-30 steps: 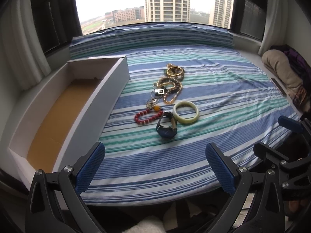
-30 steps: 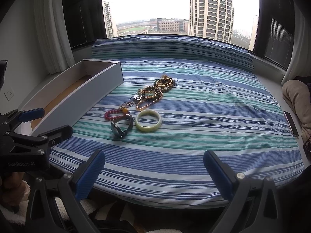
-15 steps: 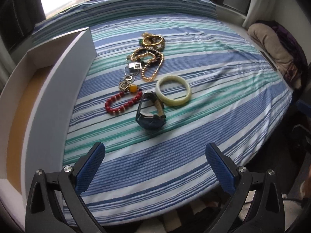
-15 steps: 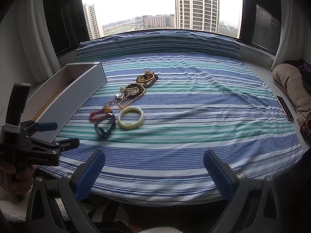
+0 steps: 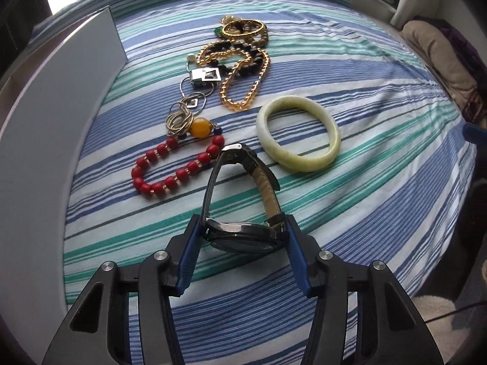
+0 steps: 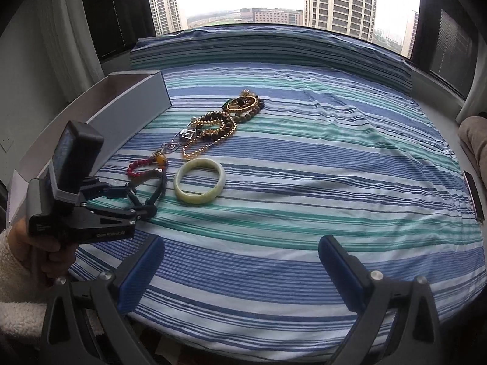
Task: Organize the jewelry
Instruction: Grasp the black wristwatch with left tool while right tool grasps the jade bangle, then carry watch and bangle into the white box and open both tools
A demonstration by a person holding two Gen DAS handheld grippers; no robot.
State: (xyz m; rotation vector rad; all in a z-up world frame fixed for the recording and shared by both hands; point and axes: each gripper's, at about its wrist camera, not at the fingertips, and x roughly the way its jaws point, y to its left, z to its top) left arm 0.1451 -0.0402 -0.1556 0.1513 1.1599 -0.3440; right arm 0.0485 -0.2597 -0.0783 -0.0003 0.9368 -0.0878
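My left gripper (image 5: 243, 234) is shut on the case of a black wristwatch (image 5: 243, 237) lying on the striped bed; its strap loops away from me. From the right wrist view the left gripper (image 6: 138, 200) holds the watch (image 6: 152, 187) at the bed's left. Beyond lie a red bead bracelet (image 5: 176, 167), a pale green bangle (image 5: 298, 133), a gold chain (image 5: 243, 76) with dark beads, silver pendants (image 5: 204, 77) and a gold bangle (image 5: 242, 27). My right gripper (image 6: 240, 273) is open and empty above the bed's near edge.
A long white box (image 5: 61, 121) with a brown floor lies along the bed's left side; it also shows in the right wrist view (image 6: 121, 106). A beige and purple bundle (image 5: 441, 48) sits at the far right. A dark phone (image 6: 473, 194) lies at the right edge.
My left gripper has moved forward and down to the watch and closed on its case. The right gripper has stayed open, shifting only slightly.
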